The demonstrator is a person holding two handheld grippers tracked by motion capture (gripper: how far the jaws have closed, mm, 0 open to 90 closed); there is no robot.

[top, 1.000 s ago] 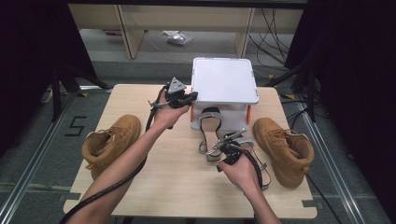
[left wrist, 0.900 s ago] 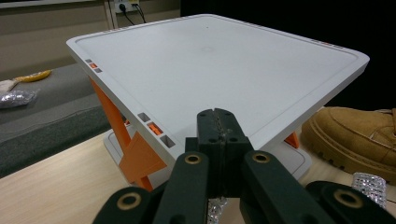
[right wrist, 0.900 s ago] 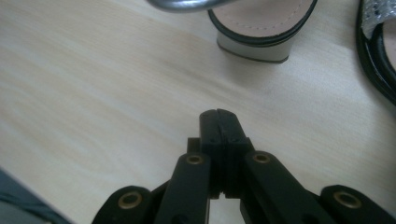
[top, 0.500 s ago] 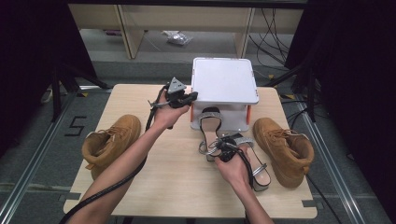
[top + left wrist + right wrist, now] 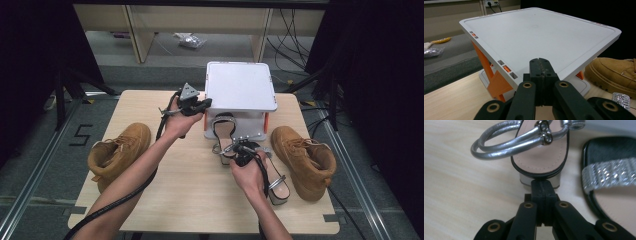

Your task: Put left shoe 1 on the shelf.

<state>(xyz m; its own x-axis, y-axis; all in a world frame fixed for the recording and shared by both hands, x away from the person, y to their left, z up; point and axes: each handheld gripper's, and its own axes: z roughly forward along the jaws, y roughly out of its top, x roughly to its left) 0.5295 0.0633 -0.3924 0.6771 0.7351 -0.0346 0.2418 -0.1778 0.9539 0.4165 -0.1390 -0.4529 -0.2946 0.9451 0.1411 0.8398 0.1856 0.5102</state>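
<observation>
Two silver-strapped sandals lie near the table's middle. One sandal (image 5: 223,131) has its toe under the white stand (image 5: 240,85); the other sandal (image 5: 274,176) lies to its right, partly under my right hand. My right gripper (image 5: 233,151) is shut and empty. In the right gripper view its tips (image 5: 543,188) sit right at the block heel (image 5: 539,179) of the looped-strap sandal (image 5: 539,157), with the rhinestone-band sandal (image 5: 610,173) beside it. My left gripper (image 5: 203,104) is shut on nothing and hangs level at the stand's left edge (image 5: 506,68); its tips (image 5: 541,65) are just short of it.
A tan boot (image 5: 120,150) lies on the table's left and a matching boot (image 5: 302,155) on its right (image 5: 615,72). The stand has orange legs (image 5: 497,83) and a flat white top (image 5: 536,32). Bare wood (image 5: 195,195) lies in front of the person.
My right gripper has crept a little forward and left, towards the heel of the sandal under the stand. The left hand has held still.
</observation>
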